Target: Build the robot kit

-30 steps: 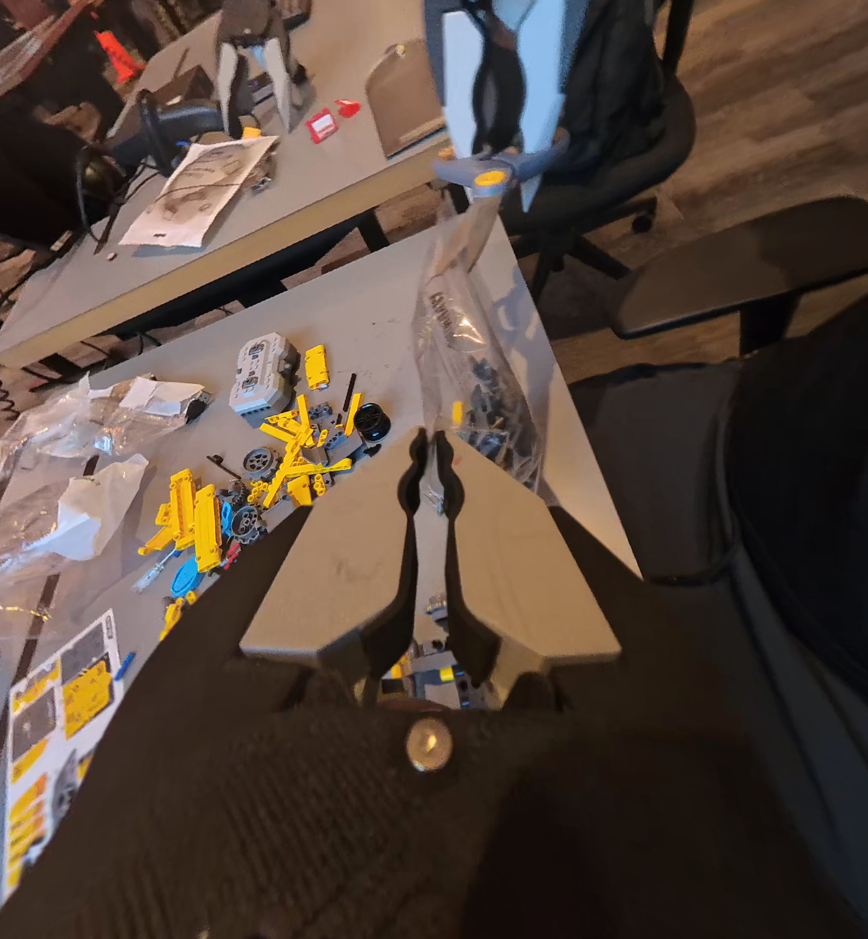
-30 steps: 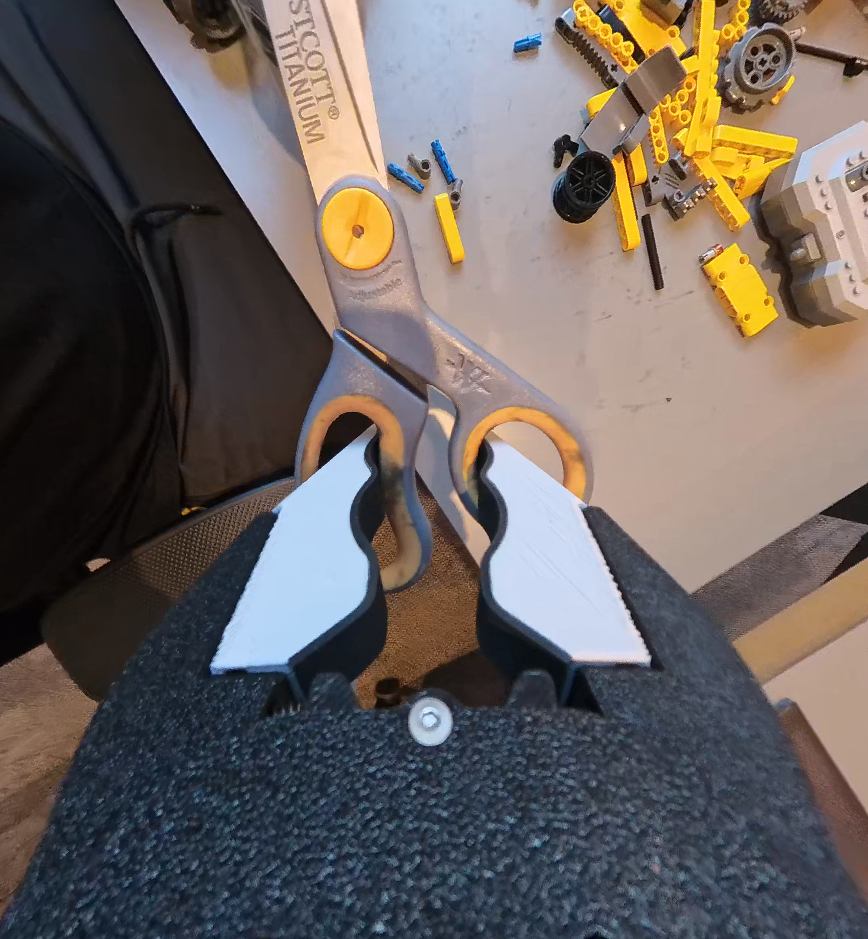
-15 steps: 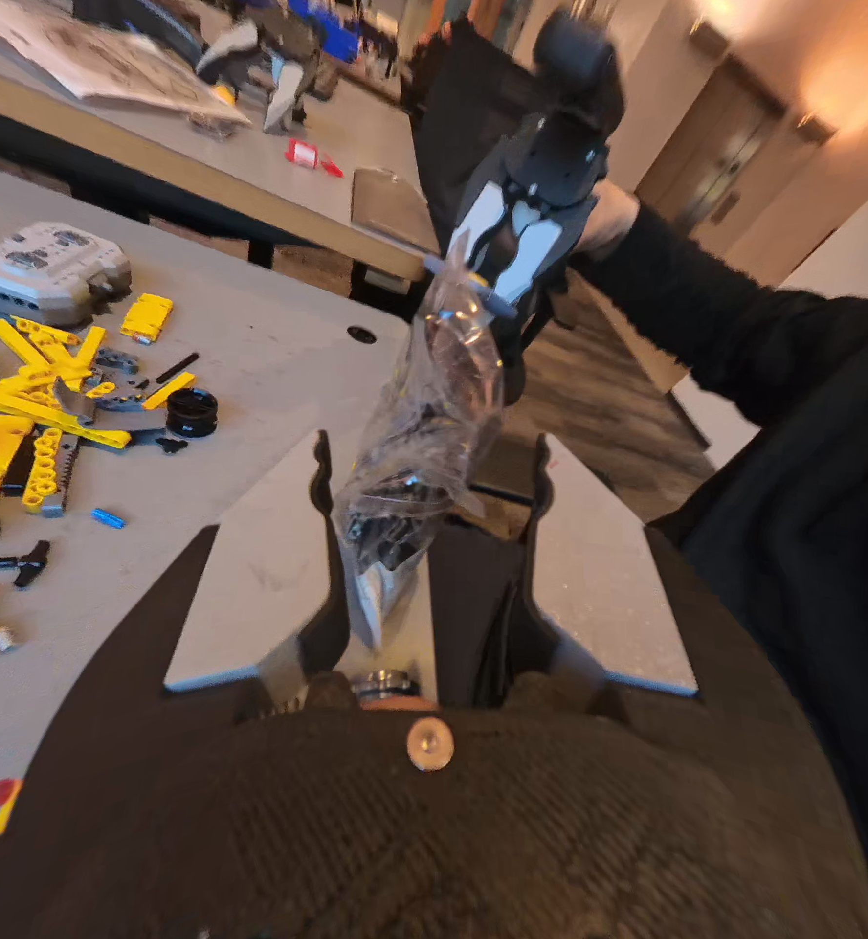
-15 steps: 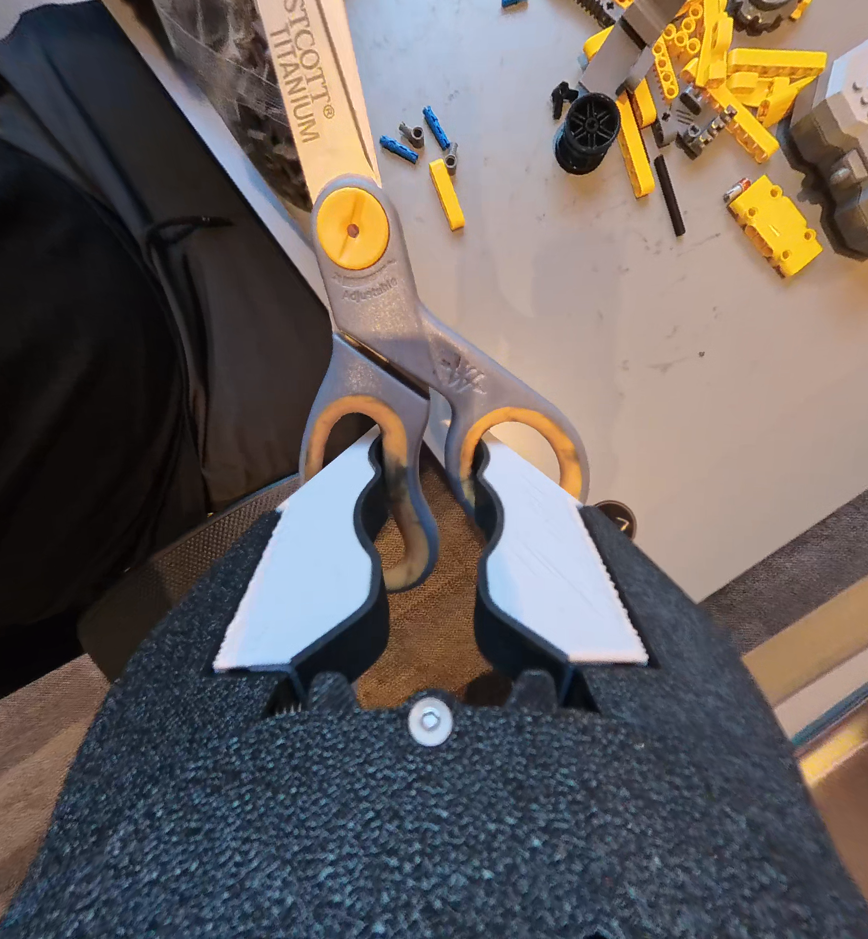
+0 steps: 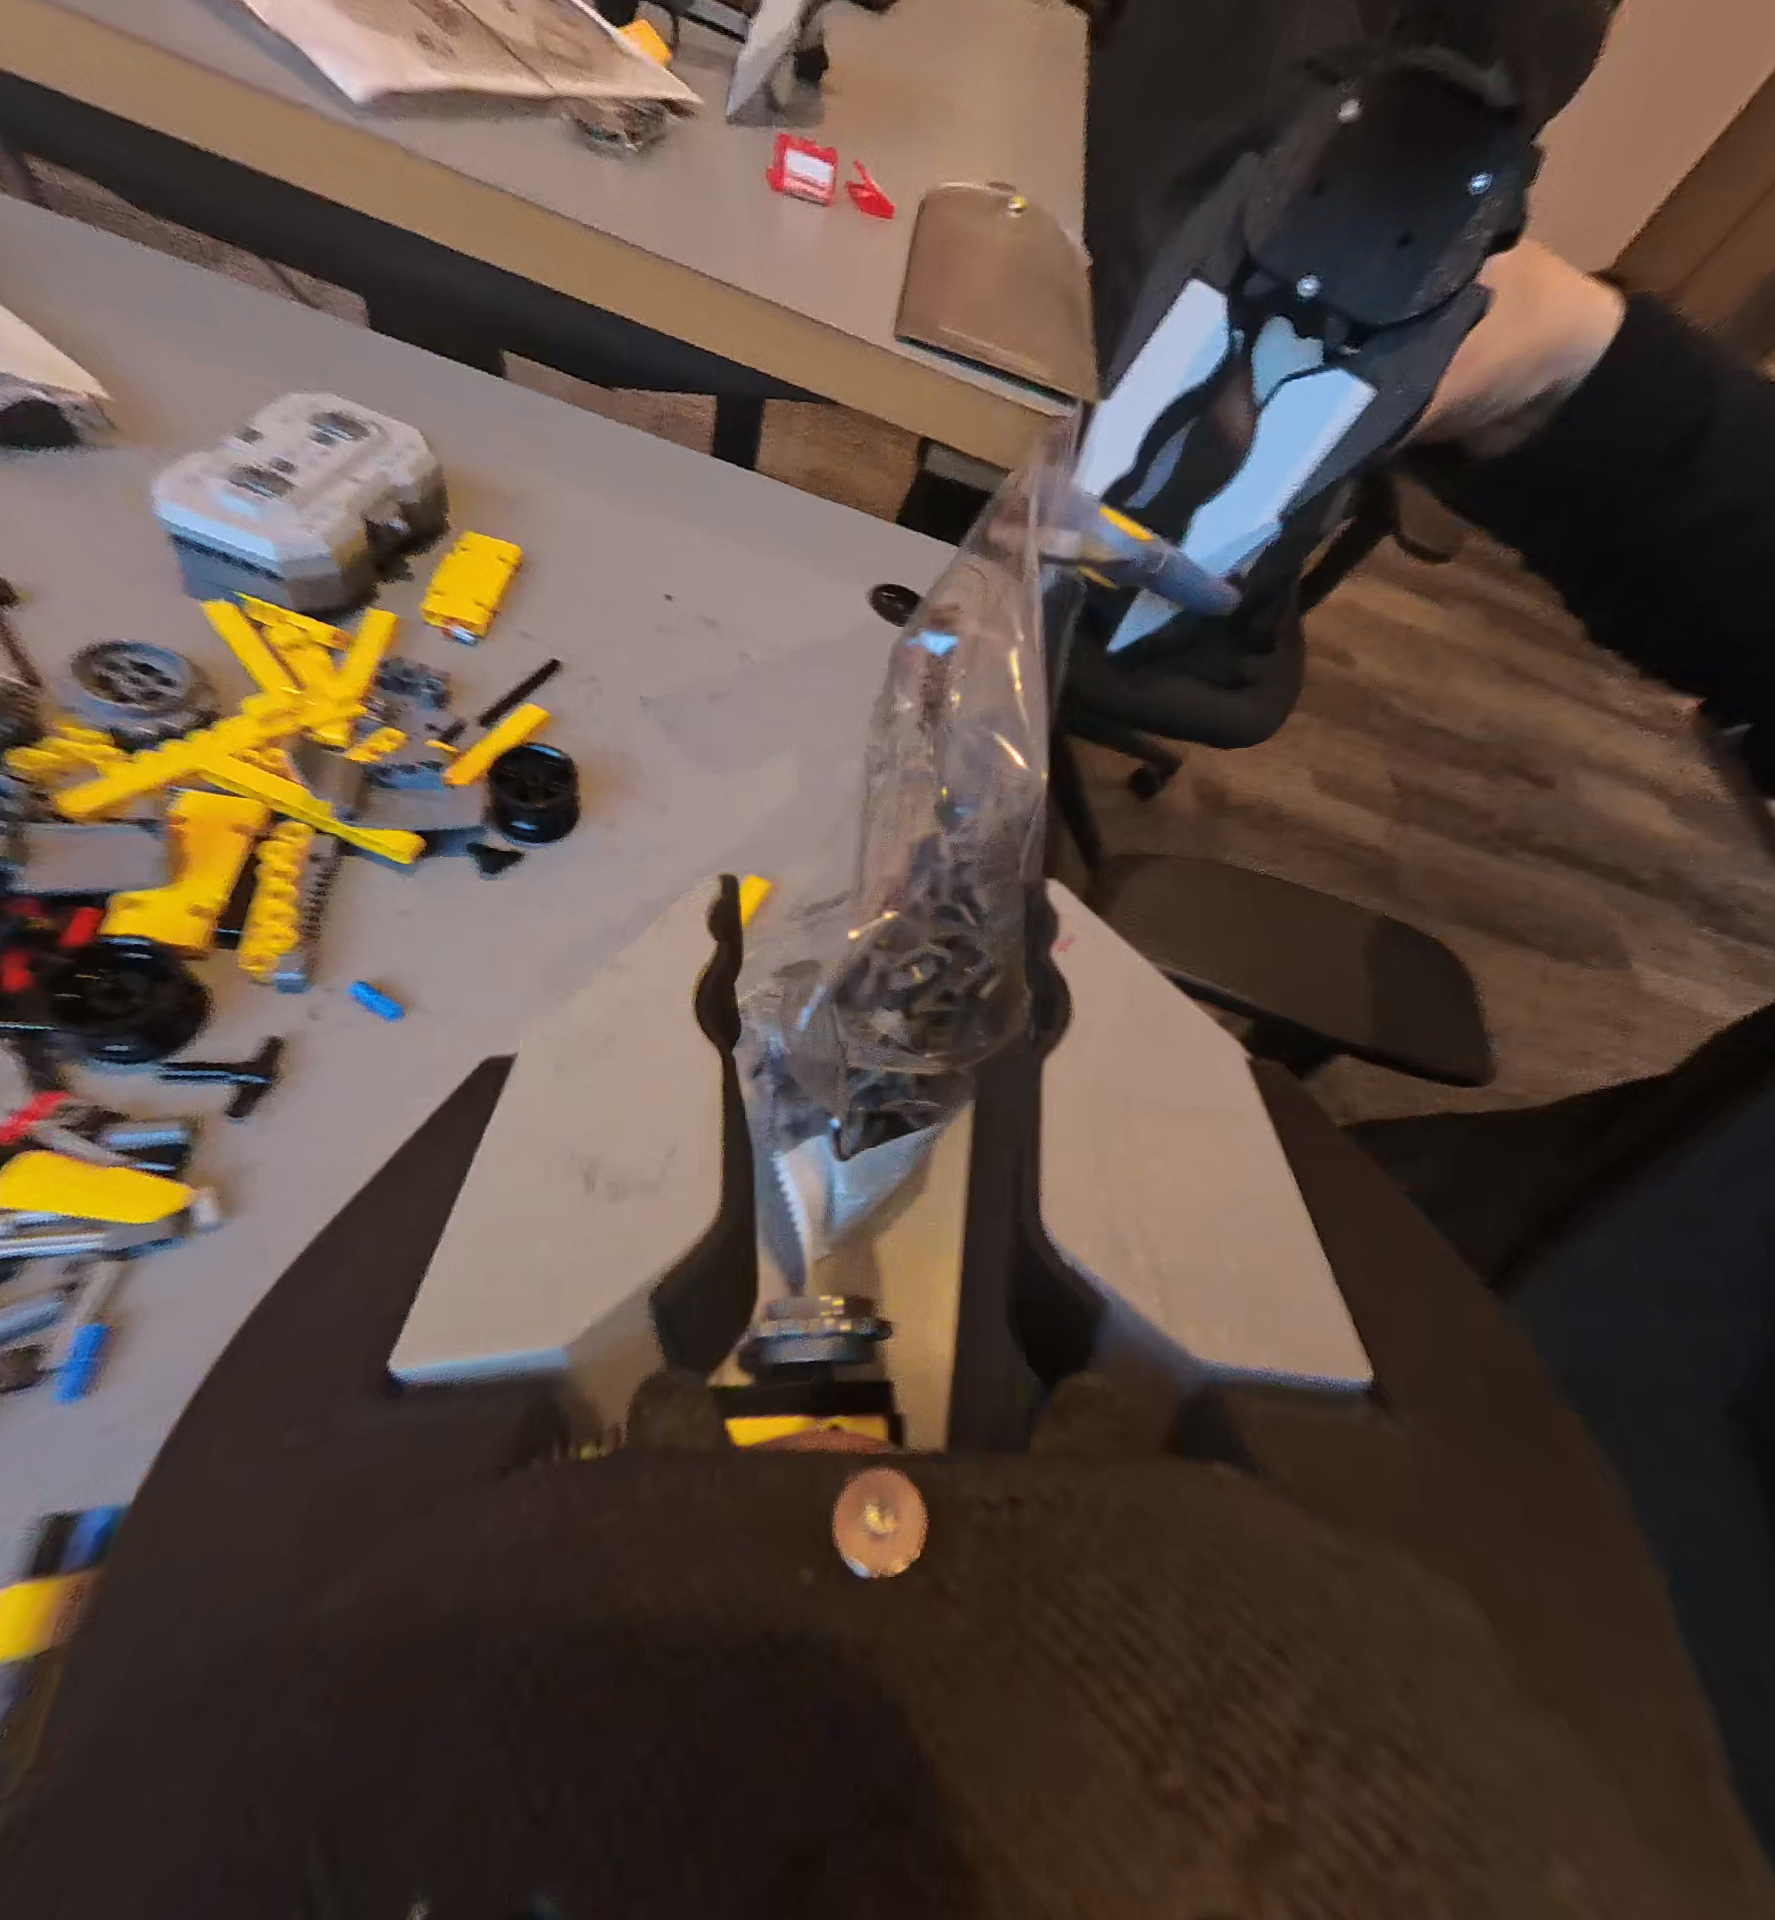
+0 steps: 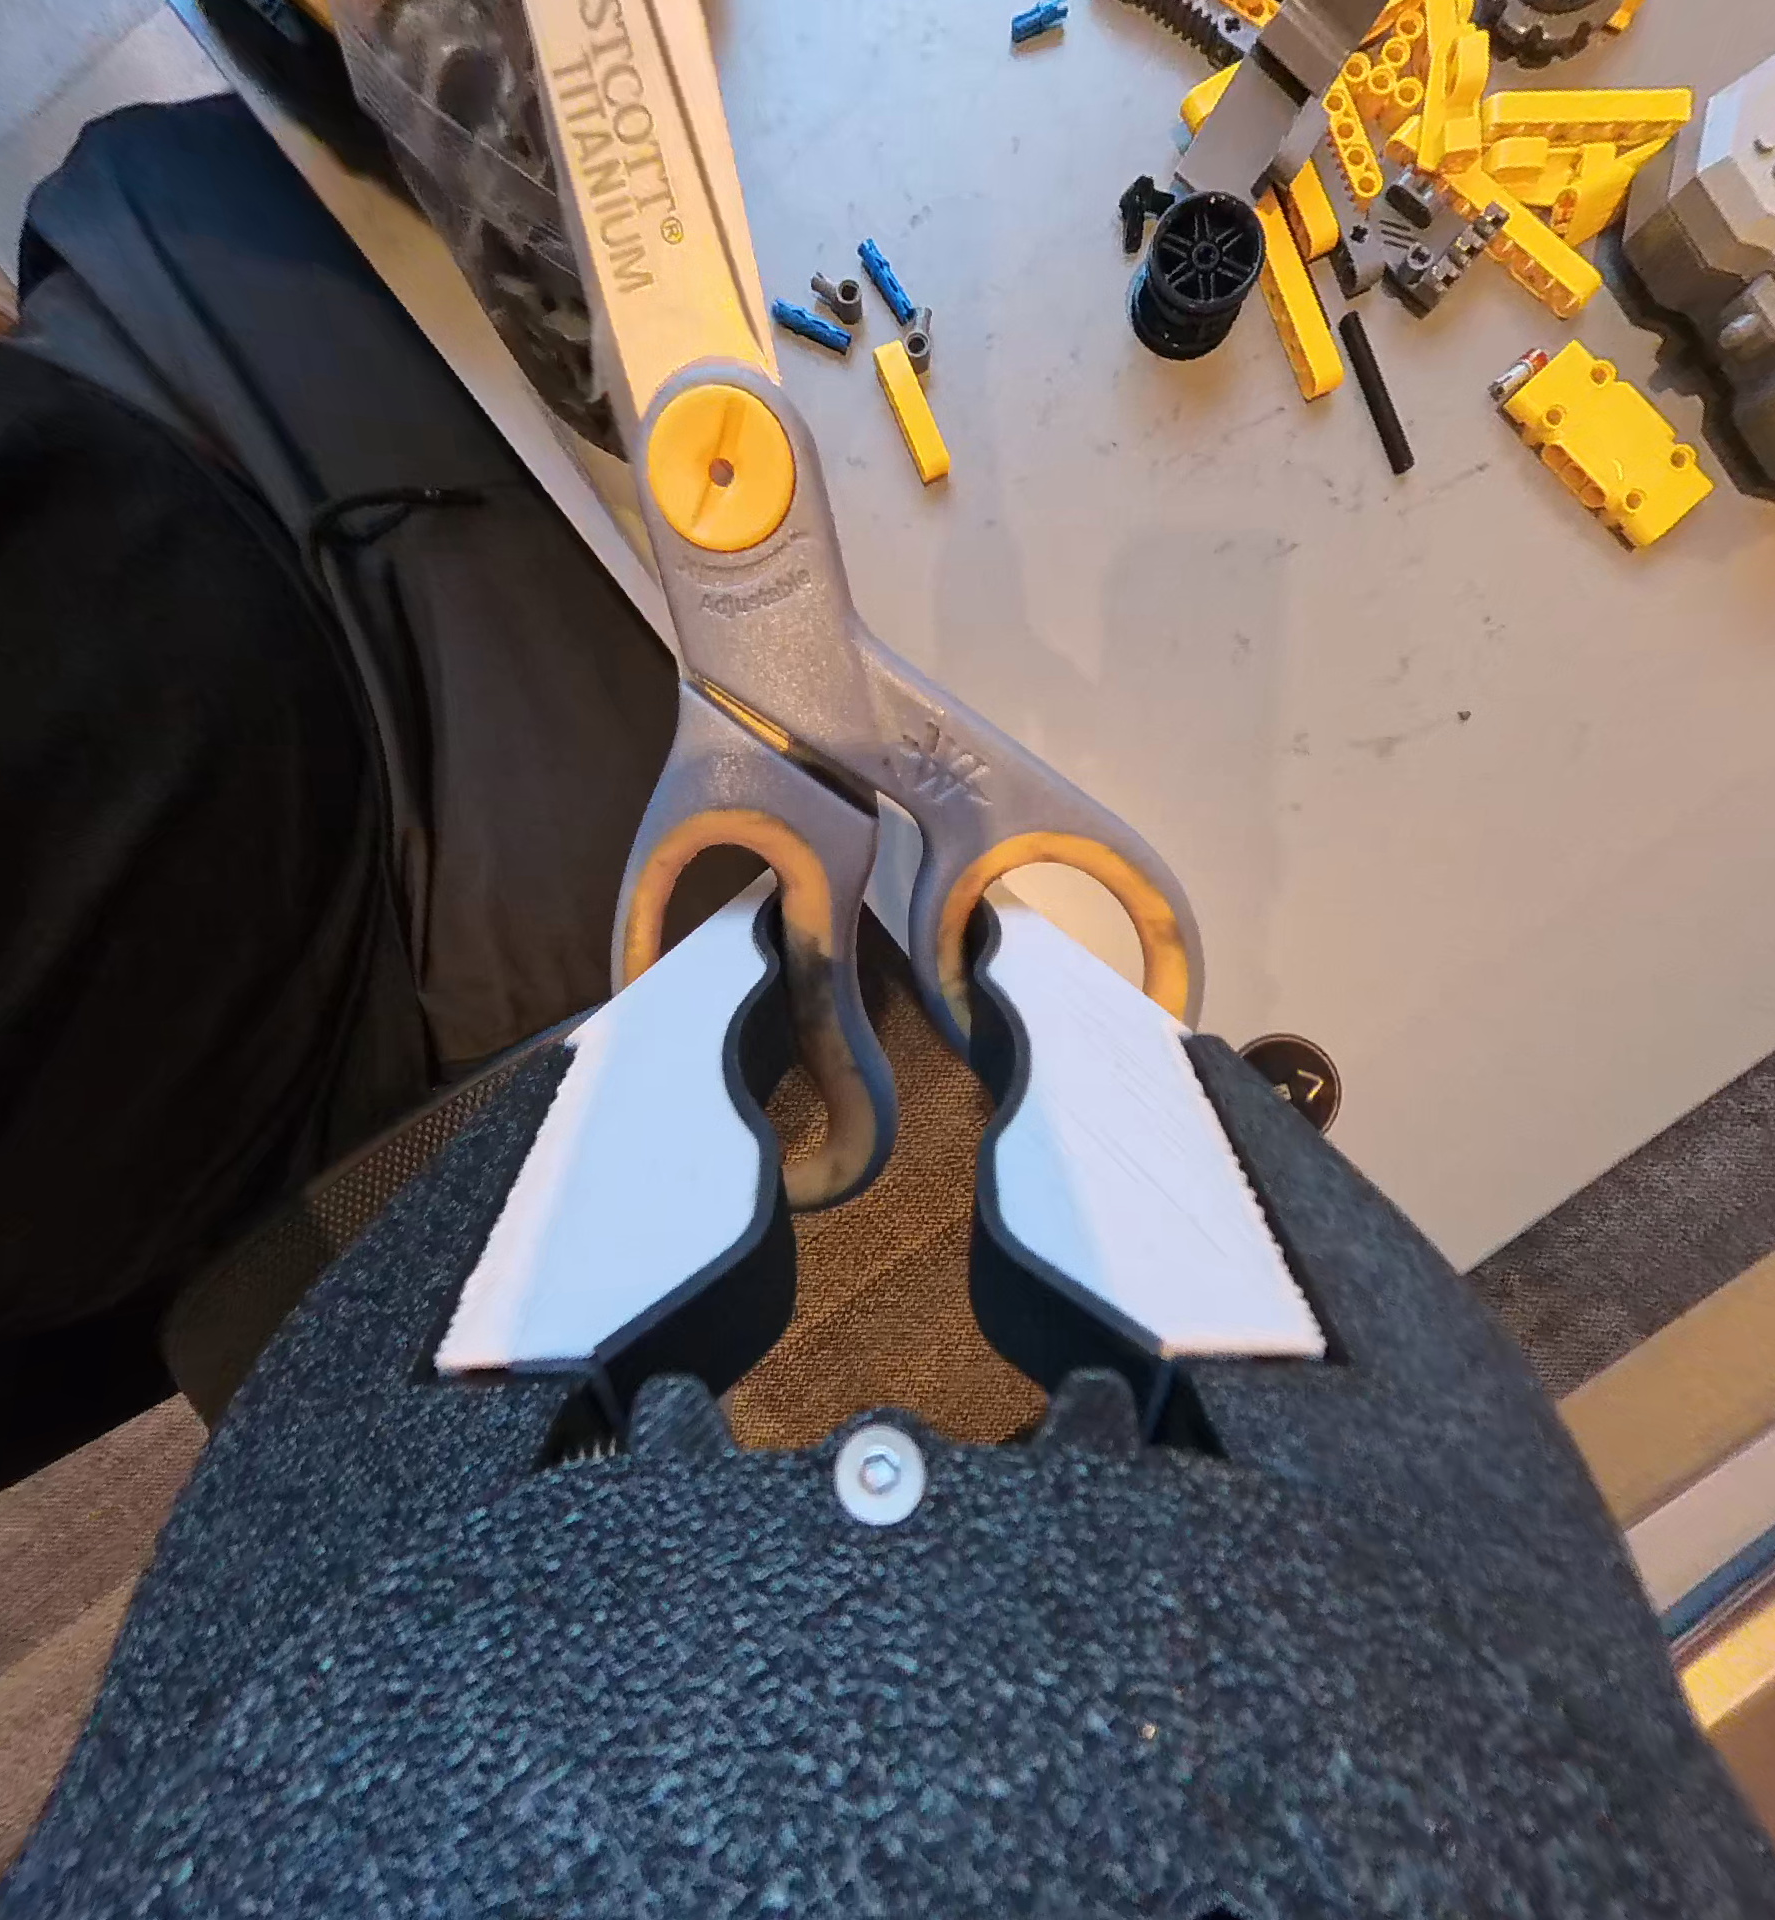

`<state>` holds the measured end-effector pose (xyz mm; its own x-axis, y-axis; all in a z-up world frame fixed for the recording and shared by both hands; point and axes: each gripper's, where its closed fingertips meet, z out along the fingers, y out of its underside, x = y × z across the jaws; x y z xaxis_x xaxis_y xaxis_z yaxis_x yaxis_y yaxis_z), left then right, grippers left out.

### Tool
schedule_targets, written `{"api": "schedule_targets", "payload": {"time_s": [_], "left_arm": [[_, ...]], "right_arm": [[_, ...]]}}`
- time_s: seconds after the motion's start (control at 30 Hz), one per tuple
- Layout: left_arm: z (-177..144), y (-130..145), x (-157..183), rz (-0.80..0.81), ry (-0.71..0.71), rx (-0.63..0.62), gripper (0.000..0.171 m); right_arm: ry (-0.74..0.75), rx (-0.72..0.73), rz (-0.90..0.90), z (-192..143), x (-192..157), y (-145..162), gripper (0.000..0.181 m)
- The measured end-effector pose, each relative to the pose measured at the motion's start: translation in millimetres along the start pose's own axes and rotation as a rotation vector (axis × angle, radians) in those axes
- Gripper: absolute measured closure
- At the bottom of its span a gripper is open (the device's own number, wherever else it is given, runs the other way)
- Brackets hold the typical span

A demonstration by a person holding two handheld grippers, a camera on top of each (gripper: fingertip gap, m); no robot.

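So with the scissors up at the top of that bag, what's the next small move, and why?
Probably close the left claw on the bag before any cut. Its fingers stand apart around the bag's lower part, so only the scissors, held in the right claw, seem to carry it, off the table edge.

Clear bag [image 5: 950, 831] upright; scissors [image 6: 758, 644] gripped.

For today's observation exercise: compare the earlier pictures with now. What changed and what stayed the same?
The left hand-held gripper, shut a second ago, has opened; the clear bag of dark parts now sits between its fingers. The right hand-held gripper stays shut on the scissors, whose blades still meet the bag's top. The yellow pieces stay put.
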<state>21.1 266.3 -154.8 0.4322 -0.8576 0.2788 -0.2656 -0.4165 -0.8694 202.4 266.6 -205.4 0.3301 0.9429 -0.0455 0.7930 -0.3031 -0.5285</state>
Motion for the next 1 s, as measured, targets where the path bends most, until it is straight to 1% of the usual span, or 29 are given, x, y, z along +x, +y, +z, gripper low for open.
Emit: {"api": "schedule_targets", "payload": {"time_s": [0.07, 0.17, 0.27, 0.3, 0.33, 0.4, 0.47, 0.5, 0.53, 0.57, 0.63, 0.67, 0.7, 0.77, 0.8, 0.87, 0.97, 1.0], "left_arm": [[-5, -5, -8, 0.051, -0.032, -0.018, 0.122], [-8, 3, -21, 0.077, -0.052, -0.092, 0.122], [-24, -1, -24, 0.108, -0.065, -0.099, 0.122], [-32, -2, -23, 0.128, -0.08, -0.115, 0.119], [-40, 0, -20, 0.147, -0.096, -0.145, 0.111], [-55, 15, -5, 0.198, -0.107, -0.244, 0.1], [-67, 43, 8, 0.251, -0.144, -0.363, 0.099], [-67, 56, 15, 0.267, -0.147, -0.393, 0.1], [-64, 69, 18, 0.271, -0.152, -0.418, 0.106], [-62, 84, 16, 0.276, -0.178, -0.473, 0.11], [-61, 112, -1, 0.31, -0.261, -0.592, 0.11], [-61, 122, -5, 0.31, -0.269, -0.627, 0.113], [-61, 129, -9, 0.3, -0.274, -0.654, 0.121], [-65, 137, -22, 0.327, -0.301, -0.687, 0.145], [-67, 134, -27, 0.337, -0.307, -0.669, 0.155], [-73, 131, -37, 0.298, -0.293, -0.656, 0.159], [-90, 130, -72, 0.302, -0.396, -0.677, 0.16], [-94, 132, -79, 0.3, -0.397, -0.684, 0.159]], "right_arm": [[0.005, 0.001, 0.006, 1, 2, 2, 0.154], [0.009, 0.002, 0.007, 4, 4, 3, 0.154], [0.005, 0.011, 0.015, 6, 5, 4, 0.153], [0.005, 0.013, 0.018, 7, 5, 4, 0.153], [0.005, 0.014, 0.019, 7, 5, 5, 0.153], [0.004, 0.017, 0.021, 8, 6, 6, 0.153], [0.003, 0.019, 0.023, 8, 7, 7, 0.153], [0.0, 0.02, 0.025, 8, 7, 7, 0.153], [0.0, 0.021, 0.025, 9, 7, 7, 0.153], [0.0, 0.021, 0.025, 9, 8, 7, 0.153], [0.002, 0.024, 0.022, 10, 8, 7, 0.153], [0.002, 0.026, 0.021, 10, 7, 6, 0.153], [0.003, 0.028, 0.019, 10, 6, 6, 0.153], [0.007, 0.029, 0.016, 8, 5, 6, 0.153], [0.01, 0.029, 0.015, 8, 4, 7, 0.153], [0.012, 0.028, 0.017, 7, 4, 8, 0.153], [0.015, 0.03, 0.018, 7, 3, 8, 0.153], [0.016, 0.031, 0.018, 7, 3, 8, 0.153]]}}
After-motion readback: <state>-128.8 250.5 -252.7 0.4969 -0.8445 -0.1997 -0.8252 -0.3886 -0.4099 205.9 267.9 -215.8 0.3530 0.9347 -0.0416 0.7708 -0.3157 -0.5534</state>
